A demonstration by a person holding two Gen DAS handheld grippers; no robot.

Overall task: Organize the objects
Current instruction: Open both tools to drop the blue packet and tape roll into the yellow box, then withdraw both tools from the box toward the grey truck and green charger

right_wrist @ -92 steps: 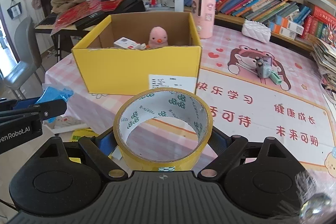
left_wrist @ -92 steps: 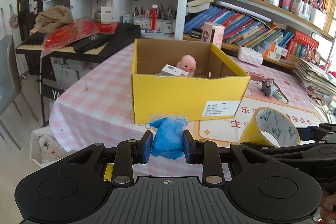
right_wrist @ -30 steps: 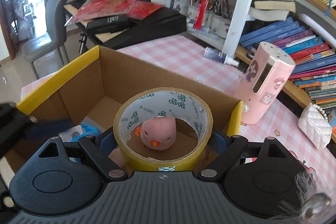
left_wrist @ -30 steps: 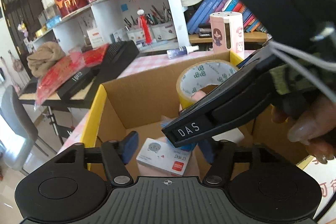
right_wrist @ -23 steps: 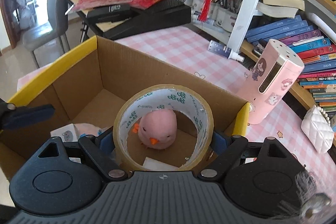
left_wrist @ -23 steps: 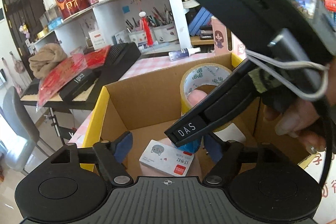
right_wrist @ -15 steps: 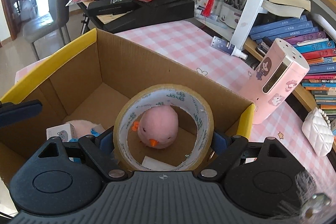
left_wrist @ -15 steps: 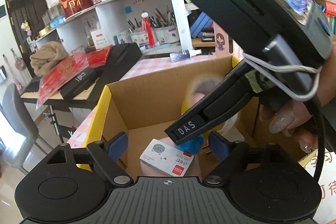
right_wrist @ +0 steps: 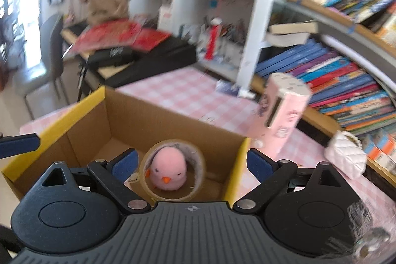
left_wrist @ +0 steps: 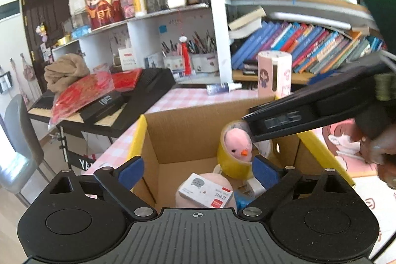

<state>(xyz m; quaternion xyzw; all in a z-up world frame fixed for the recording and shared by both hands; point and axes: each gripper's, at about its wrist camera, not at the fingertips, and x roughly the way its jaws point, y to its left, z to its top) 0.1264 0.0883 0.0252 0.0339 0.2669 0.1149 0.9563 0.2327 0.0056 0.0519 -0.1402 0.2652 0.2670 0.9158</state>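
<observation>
tape roll [right_wrist: 173,171] released into box [right_wrist: 81,108], right gripper [right_wrist: 191,162] now open

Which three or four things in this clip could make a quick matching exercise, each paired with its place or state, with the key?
Things:
1. tape roll
2. pink chick toy
3. card box
4. right gripper

Places or states:
A. open, holding nothing
B. in the cardboard box, ringing the toy
C. lying on a pale pink round thing
D. seen inside the ring

Pairs: 1-B, 2-D, 3-C, 4-A
</observation>
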